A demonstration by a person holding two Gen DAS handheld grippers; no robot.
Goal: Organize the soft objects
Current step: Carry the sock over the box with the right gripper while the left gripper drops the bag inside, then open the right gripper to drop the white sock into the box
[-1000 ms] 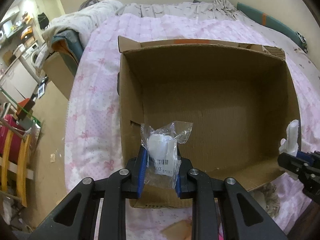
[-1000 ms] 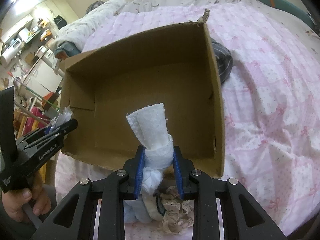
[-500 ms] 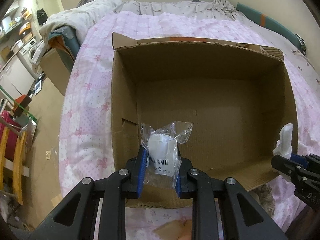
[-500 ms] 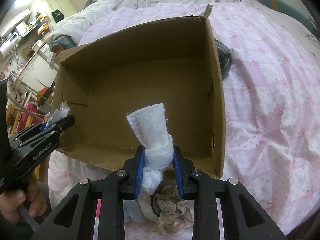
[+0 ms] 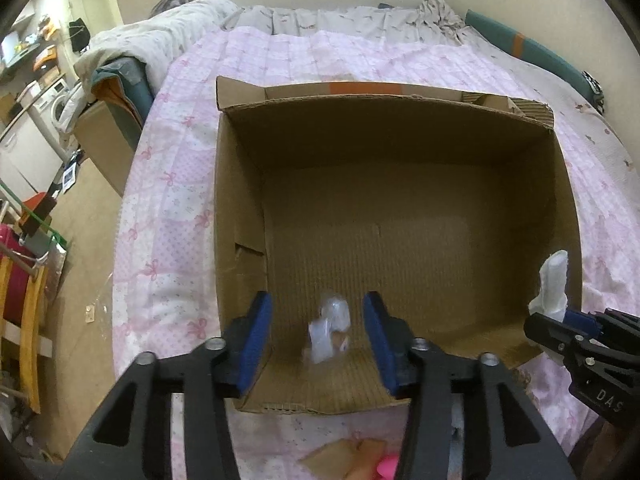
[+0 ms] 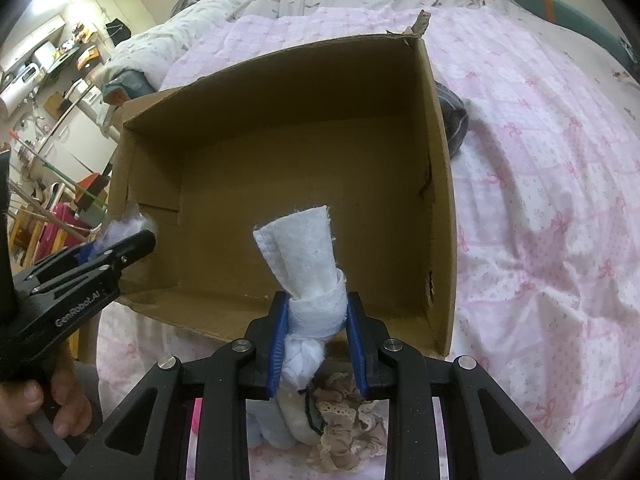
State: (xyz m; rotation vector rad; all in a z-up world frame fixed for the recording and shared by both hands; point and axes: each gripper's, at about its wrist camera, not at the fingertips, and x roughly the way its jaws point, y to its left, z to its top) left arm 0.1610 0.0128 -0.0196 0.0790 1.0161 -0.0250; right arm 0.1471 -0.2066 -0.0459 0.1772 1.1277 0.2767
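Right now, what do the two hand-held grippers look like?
Both look alike: the left hand-held gripper and the right hand-held gripper have matte black arms with triangular cut-outs, round silver pivot bolts and flat blue pads. White lettering runs along the side of each body. No cables or sleeves show.

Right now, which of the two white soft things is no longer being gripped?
The small clear plastic packet: it sits loose between the opening left tongs over the cardboard box. The knotted white cloth is clamped in the right tongs.

One cardboard box (image 5: 240, 208), one plastic-wrapped packet (image 5: 330, 330), one knotted white cloth (image 6: 308, 276), two hand-held grippers (image 5: 316, 334) (image 6: 316, 340).
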